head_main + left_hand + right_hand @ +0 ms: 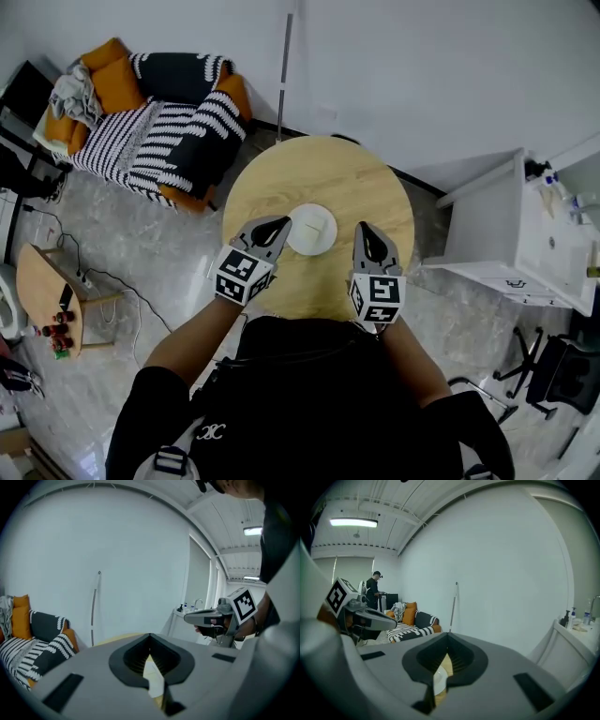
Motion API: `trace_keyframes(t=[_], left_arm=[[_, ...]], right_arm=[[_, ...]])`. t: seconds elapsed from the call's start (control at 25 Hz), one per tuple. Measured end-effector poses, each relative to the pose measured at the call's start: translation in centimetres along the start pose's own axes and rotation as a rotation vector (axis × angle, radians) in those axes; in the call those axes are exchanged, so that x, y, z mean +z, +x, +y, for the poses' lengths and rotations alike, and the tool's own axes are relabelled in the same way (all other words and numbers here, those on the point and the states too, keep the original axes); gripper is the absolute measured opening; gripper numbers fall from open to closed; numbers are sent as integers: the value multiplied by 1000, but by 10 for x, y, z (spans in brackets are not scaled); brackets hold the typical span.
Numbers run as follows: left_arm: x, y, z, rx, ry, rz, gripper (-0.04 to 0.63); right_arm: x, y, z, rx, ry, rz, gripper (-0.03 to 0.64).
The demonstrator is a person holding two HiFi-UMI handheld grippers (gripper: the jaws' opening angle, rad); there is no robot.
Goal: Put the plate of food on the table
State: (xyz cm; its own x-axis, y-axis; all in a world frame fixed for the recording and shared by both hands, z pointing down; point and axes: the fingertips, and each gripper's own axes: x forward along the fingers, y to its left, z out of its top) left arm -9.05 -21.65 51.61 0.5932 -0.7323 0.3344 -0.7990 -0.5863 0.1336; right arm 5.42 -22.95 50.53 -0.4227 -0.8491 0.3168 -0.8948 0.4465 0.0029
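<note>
**Head view.** A round wooden counter (pixel 375 192) stands in the middle of the scene. The white plate (pixel 311 230) lies flat on it, near its centre, with a pale item on it that is too small to identify. The left gripper (pixel 272 230) hovers over the counter with its tip at the plate's left rim; contact cannot be told. The right gripper (pixel 371 242) is just right of the plate, clear of the rim. Both point toward the far side. A sofa (pixel 155 117) with orange cushions and a black-and-white striped throw stands far left. A white sink unit (pixel 511 230) stands to the right. A small wooden side table (pixel 42 286) stands at the left edge.

**Left gripper view.** The jaws are fully together and grip nothing. Through the narrow slit below their tips, a sliver of the white plate and of the wooden counter shows. The right gripper appears at the right, held in a hand, its marker cube facing the camera. The sofa is at the left.

**Right gripper view.** The jaws are together and grip nothing. A sliver of the plate and of the counter shows through the slit. The left gripper is at the left. The sofa lies beyond it, and a person (pixel 372 591) stands at the far wall.
</note>
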Motion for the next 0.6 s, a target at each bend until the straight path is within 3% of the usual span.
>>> trace_keyframes(t=[0.08,0.32,0.6], left_arm=[[6,-4,0,4,12,-15,8],[16,-11,4,1,-58,-49,8],[12,-13,2,-4,-46,-40,8]], right_arm=[[5,-2,1,-8,-8,-18,8],[12,-5,7,18,9,-41,8],[8,-9,13,38,10,-34,8]])
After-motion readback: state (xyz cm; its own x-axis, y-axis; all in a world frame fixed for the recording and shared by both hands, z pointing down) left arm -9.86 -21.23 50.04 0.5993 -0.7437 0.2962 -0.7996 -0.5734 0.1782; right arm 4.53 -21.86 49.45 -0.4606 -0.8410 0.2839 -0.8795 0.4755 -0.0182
